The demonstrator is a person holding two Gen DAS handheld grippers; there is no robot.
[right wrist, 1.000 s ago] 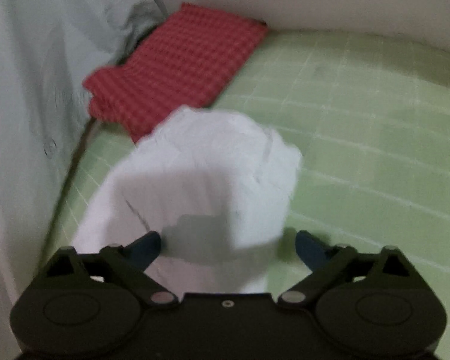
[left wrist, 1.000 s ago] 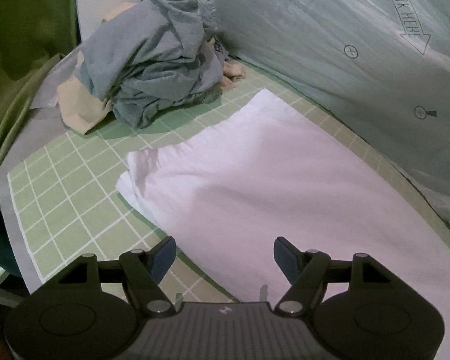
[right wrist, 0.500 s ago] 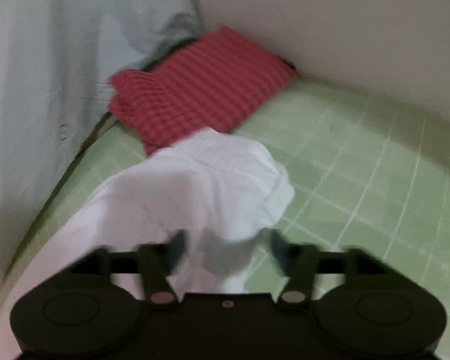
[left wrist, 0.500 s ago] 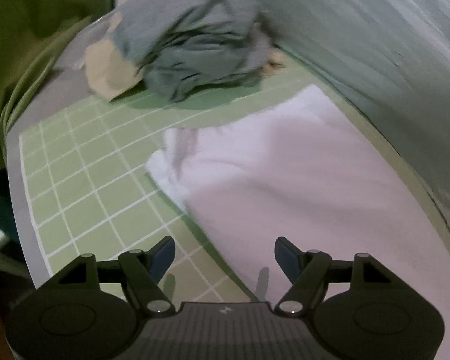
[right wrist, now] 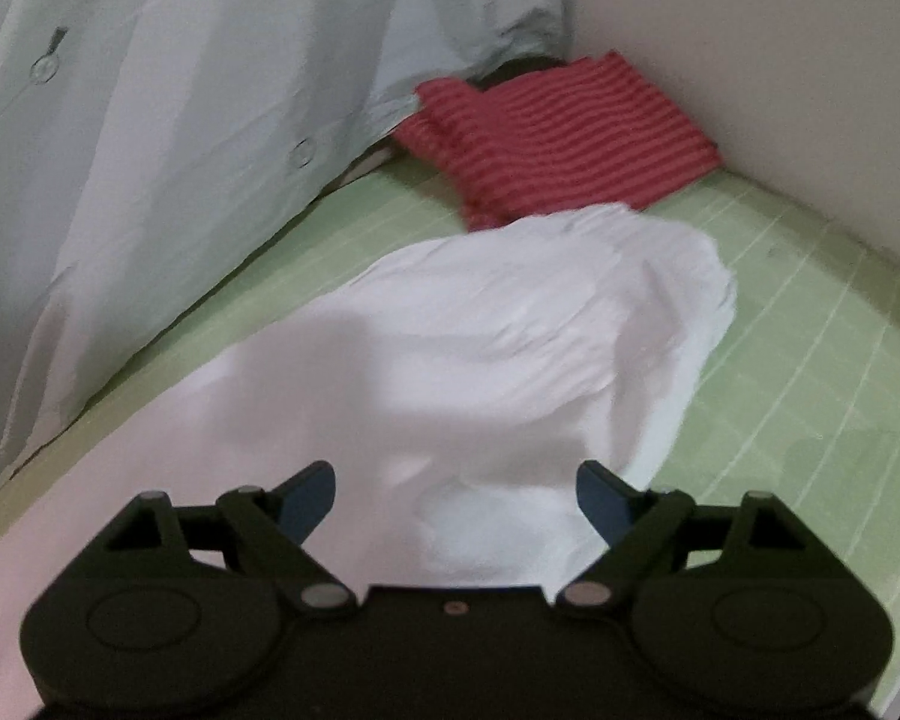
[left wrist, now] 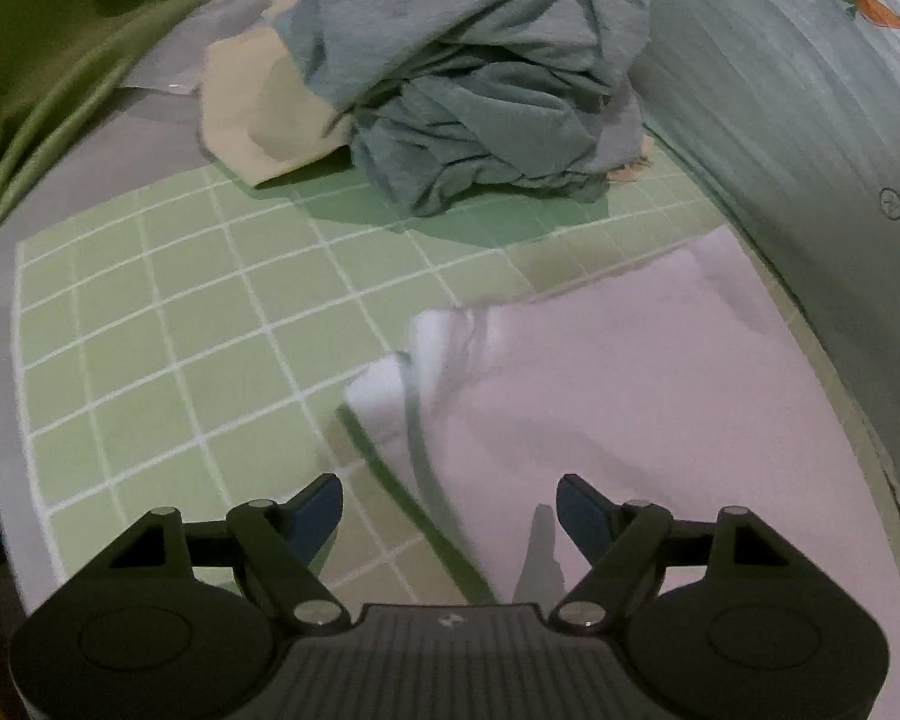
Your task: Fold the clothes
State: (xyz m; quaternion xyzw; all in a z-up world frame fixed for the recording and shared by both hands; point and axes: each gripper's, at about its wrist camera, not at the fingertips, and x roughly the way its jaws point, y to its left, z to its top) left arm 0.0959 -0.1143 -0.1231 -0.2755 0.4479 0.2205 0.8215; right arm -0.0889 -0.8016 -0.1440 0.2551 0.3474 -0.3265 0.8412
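A white garment (left wrist: 618, 420) lies spread flat on the green checked mat (left wrist: 180, 324). My left gripper (left wrist: 450, 507) is open and empty, low over the garment's near left edge. In the right wrist view the same white garment (right wrist: 480, 360) ends in a rumpled, rounded end. My right gripper (right wrist: 455, 489) is open and empty just above the cloth.
A pile of grey-blue and beige clothes (left wrist: 468, 78) sits at the mat's far end. A folded red striped garment (right wrist: 564, 132) lies in the corner by the wall. A pale green sheet (right wrist: 150, 120) hangs along one side. Green fabric (left wrist: 42, 78) lies at the left.
My left gripper moved forward toward the clothes pile, still open. My right gripper narrowed half a second ago and is open wide again, and it has swung so more of the white garment shows.
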